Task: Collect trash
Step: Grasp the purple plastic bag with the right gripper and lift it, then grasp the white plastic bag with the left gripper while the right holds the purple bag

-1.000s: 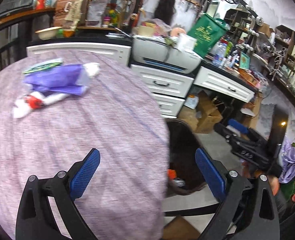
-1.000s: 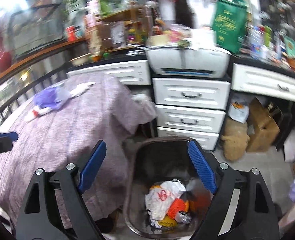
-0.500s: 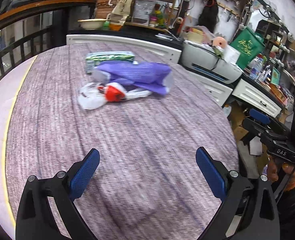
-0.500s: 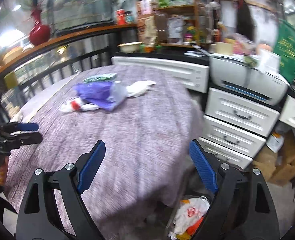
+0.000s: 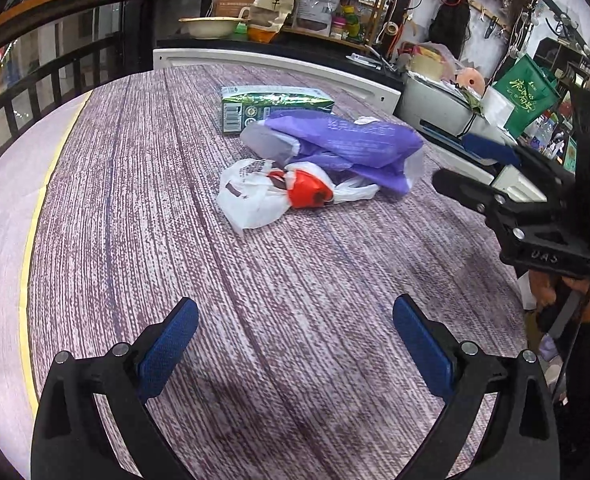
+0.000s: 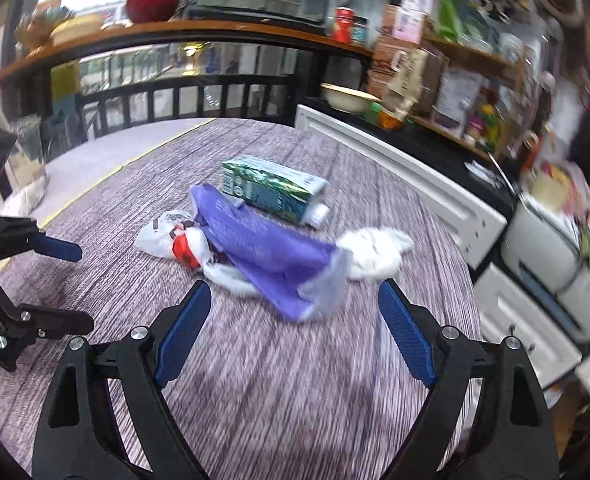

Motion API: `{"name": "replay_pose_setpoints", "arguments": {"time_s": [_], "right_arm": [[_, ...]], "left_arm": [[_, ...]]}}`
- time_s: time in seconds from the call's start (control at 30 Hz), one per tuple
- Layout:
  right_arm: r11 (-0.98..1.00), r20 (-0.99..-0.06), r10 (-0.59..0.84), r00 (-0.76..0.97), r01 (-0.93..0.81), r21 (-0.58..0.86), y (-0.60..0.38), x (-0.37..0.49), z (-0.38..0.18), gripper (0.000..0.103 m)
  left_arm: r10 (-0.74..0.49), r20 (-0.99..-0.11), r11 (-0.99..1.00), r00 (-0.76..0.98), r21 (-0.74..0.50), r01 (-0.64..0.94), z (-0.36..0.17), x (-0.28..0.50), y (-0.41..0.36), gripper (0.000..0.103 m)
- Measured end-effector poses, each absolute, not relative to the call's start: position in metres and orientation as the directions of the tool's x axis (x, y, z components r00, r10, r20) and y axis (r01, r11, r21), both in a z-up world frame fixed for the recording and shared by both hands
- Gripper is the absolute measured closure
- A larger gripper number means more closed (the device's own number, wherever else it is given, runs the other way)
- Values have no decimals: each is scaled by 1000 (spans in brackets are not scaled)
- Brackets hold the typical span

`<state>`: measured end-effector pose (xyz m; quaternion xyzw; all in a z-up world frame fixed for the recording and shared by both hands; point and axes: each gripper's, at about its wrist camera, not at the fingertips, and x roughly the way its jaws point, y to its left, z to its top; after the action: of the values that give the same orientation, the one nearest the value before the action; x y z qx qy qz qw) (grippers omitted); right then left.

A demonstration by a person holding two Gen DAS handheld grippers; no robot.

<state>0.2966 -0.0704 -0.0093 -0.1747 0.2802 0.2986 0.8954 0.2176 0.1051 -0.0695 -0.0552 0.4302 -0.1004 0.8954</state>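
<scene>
Trash lies in a heap on the purple-clothed round table (image 5: pixel 143 208): a green carton (image 5: pixel 273 106) on its side, a purple plastic bag (image 5: pixel 347 144), a white bag with a red patch (image 5: pixel 271 194). The right wrist view shows the carton (image 6: pixel 271 188), the purple bag (image 6: pixel 263 256), the white-red bag (image 6: pixel 175 240) and a crumpled white wad (image 6: pixel 375 252). My left gripper (image 5: pixel 293 344) is open and empty, well short of the heap. My right gripper (image 6: pixel 295 320) is open and empty, just before the purple bag; it also shows in the left wrist view (image 5: pixel 479 172).
White cabinets (image 6: pixel 407 176) and a printer (image 5: pixel 443 104) stand beyond the table's far and right edge. A black railing (image 6: pixel 183 96) runs behind. Shelves with packets and a bowl (image 5: pixel 211 26) lie further back. The left gripper shows at the left of the right wrist view (image 6: pixel 35 280).
Both grippers swung away from the trash bin by the table and now face the heap on the table. The heap looks nearer in both views. Both stayed open.
</scene>
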Motion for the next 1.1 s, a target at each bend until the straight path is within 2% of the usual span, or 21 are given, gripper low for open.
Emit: {"name": "replay_pose_setpoints", "arguments": {"time_s": [0.23,0.3,0.4,0.43,0.57,0.83,1.1], "right_arm": [[713,-640,428,638,-674,-195,-37,337,-13,20],[685,-683,420,597,-702,-193,-29,342,-23,33],[650,-717,455,529,-747,-138,-28,342,-34,65],[644,-724,467,508,-757,-116,-29,341,-35,83],[640,-703,506,499,-764,-82,-36,328,-29,94],[695,-616,555,559,-719,-26,-71,298,6,99],[735,-585,560,587,-678,22,-99,286,17,100]], "left_arm": [[-225,-777,974,587,-187,126,-77,237,117,6],[-221,-783,975,582,-180,129,-77,241,119,6],[-220,-788,975,575,-173,136,-76,246,121,6],[-217,-790,976,573,-167,139,-76,249,122,6],[-199,-788,980,583,-143,141,-76,258,122,6],[-185,-787,976,589,-75,206,-74,285,107,6],[-173,-796,951,580,18,309,-79,312,79,6]]}}
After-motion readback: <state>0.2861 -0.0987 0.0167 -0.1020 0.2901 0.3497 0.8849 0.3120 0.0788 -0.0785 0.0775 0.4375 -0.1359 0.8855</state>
